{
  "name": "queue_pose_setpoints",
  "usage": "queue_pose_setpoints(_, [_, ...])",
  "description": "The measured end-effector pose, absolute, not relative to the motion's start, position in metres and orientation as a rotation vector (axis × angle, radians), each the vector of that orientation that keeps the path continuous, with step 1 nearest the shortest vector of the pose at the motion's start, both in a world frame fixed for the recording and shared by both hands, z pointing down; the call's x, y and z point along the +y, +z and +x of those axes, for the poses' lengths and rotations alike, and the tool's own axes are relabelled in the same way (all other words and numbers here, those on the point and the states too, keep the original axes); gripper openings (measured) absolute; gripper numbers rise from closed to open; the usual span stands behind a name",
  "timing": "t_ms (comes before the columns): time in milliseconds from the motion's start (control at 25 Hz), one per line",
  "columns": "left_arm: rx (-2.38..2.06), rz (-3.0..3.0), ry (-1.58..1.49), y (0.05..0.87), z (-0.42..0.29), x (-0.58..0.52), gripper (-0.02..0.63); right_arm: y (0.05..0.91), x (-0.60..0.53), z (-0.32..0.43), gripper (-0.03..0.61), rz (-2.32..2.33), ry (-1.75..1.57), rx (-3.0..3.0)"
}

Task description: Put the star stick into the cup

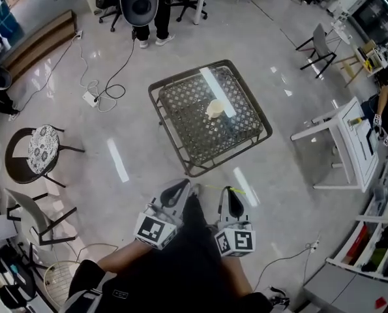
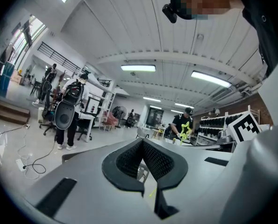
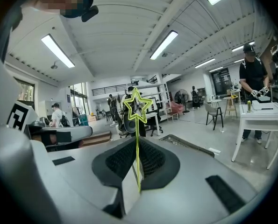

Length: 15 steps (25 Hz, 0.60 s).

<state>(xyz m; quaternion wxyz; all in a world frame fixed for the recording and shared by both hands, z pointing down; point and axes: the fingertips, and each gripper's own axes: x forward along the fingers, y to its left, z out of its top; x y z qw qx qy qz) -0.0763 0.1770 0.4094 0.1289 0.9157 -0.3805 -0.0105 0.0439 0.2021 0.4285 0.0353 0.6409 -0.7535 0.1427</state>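
Right gripper (image 3: 138, 143) clamped on star stick (image 3: 138, 107), star upright beyond jaw tips. Left gripper (image 2: 142, 142) jaws together, nothing between. Stick in hand; carry and insertion left, by my read. Cup (image 1: 214, 108) stands on mesh-top table (image 1: 180, 119), well apart from both grippers; no stick in it.

A glossy grey floor (image 1: 125, 165) is shown, streaked with lamp reflections. At the centre of the head view a low glass-topped wicker worktop (image 1: 169, 132) is set. A round stool with a patterned cushion (image 1: 44, 149) is seen at the left, a white desk (image 1: 350, 139) at the right and a grey chair (image 1: 319, 43) at the upper right. Wooden steps (image 1: 40, 41) are placed at the upper left. A white ribbed ceiling (image 3: 129, 13) is lit by strip lights (image 3: 166, 44).
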Motion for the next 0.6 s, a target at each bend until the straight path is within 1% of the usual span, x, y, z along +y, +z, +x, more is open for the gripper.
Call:
queue_pose_setpoints(320, [-1.161,2.645,-0.021,0.409,-0.056,0.123,0.015,0.435,0.141,0.063,0.020,1.928,0.443,-2.353])
queue_pose_setpoints(600, [-1.232,2.635,-0.023,0.399,-0.025,0.067,0.015,0.437,0.079,0.095,0.020,1.864,0.421,-2.400])
